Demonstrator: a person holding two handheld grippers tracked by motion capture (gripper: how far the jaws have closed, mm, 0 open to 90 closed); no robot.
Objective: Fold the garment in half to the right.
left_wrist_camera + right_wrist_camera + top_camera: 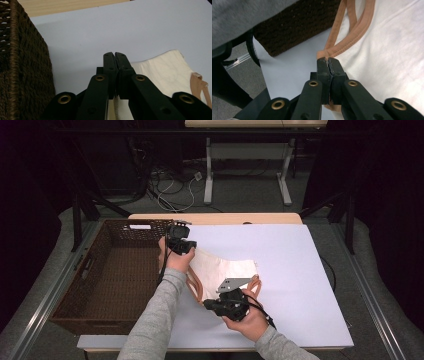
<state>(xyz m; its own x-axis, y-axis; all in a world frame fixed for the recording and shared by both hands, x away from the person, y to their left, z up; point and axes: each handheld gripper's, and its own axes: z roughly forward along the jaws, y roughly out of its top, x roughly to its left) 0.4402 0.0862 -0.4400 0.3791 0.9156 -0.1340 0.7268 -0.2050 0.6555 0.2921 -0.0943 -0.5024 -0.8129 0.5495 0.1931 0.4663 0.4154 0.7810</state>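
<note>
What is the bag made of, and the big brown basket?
The bag looks like soft cream cloth: matte, creased, with stitched orange-tan fabric handles. The basket looks like dark brown woven wicker or rope; thick plaited strands show on its wall.

Dark brown wicker basket [112,270] sits at the left side of the table [280,265], open top, its right wall just beside the white tabletop's left portion. A pale label or tag [140,226] lies on its far rim. Light wood strip [215,218] runs along the table's far edge. Beyond, a second table frame with white legs [209,180] stands on grey floor; loose cables [170,187] are tangled near it. Black curtains [380,195] hang on both sides.
</note>
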